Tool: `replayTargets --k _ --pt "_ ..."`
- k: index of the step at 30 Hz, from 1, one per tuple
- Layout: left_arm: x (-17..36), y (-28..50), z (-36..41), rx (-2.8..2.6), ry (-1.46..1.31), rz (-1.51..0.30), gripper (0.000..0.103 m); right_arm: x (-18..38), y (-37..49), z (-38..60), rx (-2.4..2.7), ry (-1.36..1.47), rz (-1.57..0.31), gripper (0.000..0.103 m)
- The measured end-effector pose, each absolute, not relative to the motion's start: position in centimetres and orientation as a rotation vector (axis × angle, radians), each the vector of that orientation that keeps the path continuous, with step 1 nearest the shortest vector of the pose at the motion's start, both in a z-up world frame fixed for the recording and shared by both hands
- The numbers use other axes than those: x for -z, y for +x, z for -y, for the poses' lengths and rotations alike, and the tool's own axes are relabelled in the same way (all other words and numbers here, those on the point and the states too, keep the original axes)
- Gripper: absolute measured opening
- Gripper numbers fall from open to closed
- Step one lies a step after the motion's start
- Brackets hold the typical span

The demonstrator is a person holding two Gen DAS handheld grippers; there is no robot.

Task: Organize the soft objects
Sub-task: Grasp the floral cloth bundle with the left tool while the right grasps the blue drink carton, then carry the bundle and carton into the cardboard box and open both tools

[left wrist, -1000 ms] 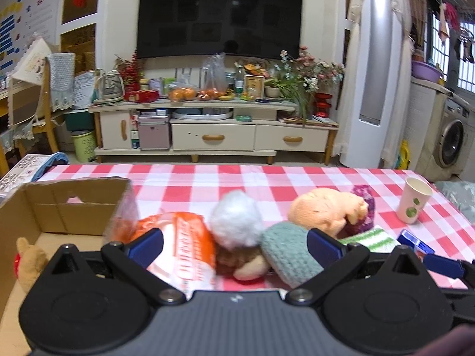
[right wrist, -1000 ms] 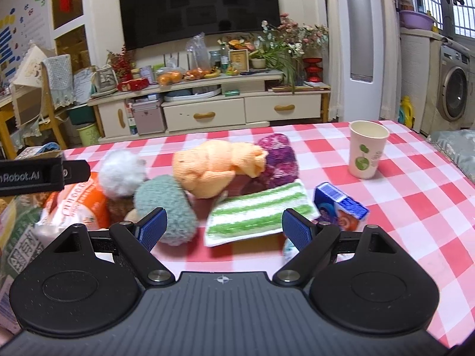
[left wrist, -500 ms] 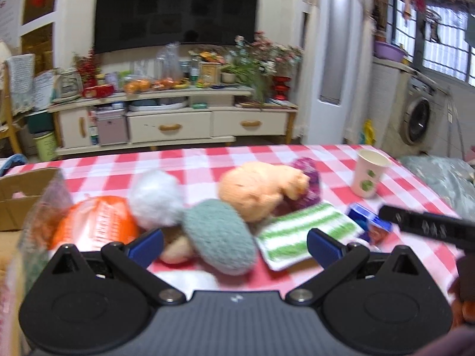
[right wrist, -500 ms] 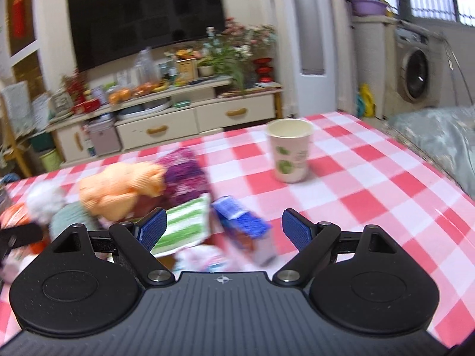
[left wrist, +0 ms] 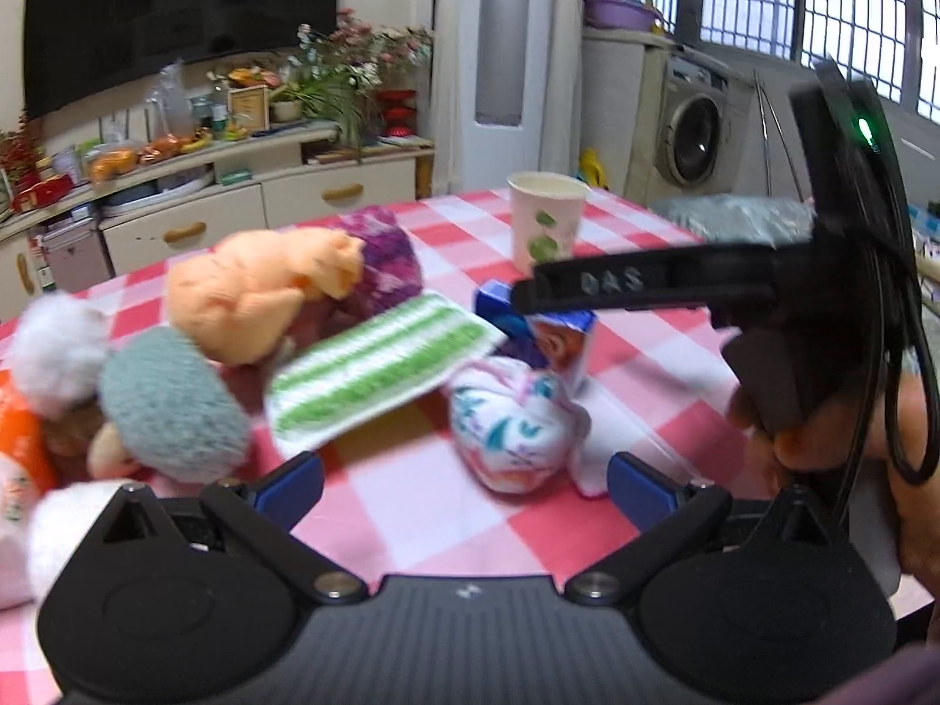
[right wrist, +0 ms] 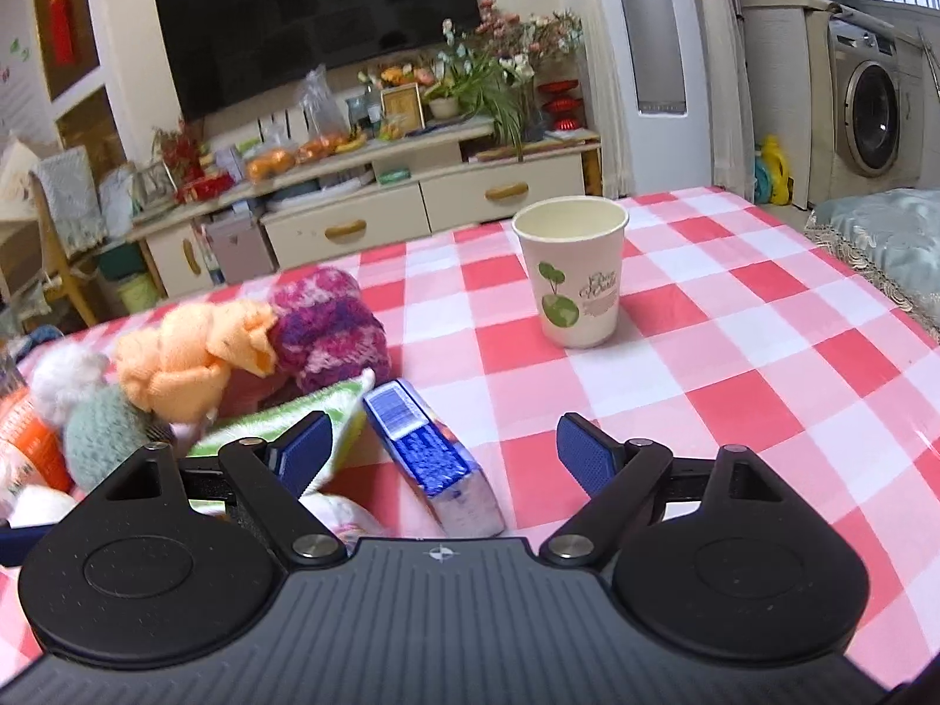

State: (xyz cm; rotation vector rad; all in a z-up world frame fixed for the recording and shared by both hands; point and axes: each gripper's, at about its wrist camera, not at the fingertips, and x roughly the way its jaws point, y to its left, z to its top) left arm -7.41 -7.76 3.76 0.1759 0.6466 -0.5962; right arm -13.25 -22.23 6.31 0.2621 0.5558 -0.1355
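Note:
Soft things lie bunched on the red-checked table (left wrist: 411,517): an orange cloth bundle (left wrist: 252,299), a purple knit ball (left wrist: 382,255), a grey-green knit ball (left wrist: 170,405), a white fluffy ball (left wrist: 56,346), a green-striped cloth (left wrist: 376,364) and a floral cloth bundle (left wrist: 511,423). My left gripper (left wrist: 464,479) is open, the floral bundle just ahead between its fingers. My right gripper (right wrist: 443,458) is open too, above a blue carton (right wrist: 429,458). The orange bundle (right wrist: 188,352) and purple ball (right wrist: 329,329) lie to its left.
A paper cup (right wrist: 573,276) stands upright further back on the table. An orange packet (left wrist: 17,440) lies at the far left. The right tool's body and the hand holding it (left wrist: 822,317) fill the right side of the left wrist view. A TV cabinet stands beyond the table.
Both grippers have swung to the right. The cardboard box has left the left wrist view and the floral bundle has come in front of it. The right view now centres on the carton and cup.

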Motion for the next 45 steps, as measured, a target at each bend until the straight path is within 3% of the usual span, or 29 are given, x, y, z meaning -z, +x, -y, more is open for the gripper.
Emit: replayTargets --k 13,20,25,27,30,45 --pt "-2.1 -5.2 11.1 0.624 0.142 -0.667 0.102 -5.5 -11.8 23.1 0.086 0.254 -0.591 0.093" --pt "-1.6 -4.0 11.6 0.615 0.144 -0.674 0.094 -5.3 -11.3 23.3 0.053 0.241 -0.601 0.064" --pt "-1.2 -3.3 11.9 0.612 0.138 -0.7 0.079 -4.8 -10.9 22.7 0.033 0.194 -0.63 0.045" --pt "-1.1 -3.1 11.8 0.614 0.127 -0.712 0.068 -4.6 -10.8 22.6 0.034 0.187 -0.639 0.038" --pt "-1.1 -3.1 11.8 0.621 0.128 -0.721 0.06 -4.6 -10.7 22.6 0.034 0.179 -0.638 0.036" --pt "-2.6 -3.0 7.0 0.587 0.022 -0.781 0.058 -4.1 -10.4 21.8 0.089 0.209 -0.617 0.03"
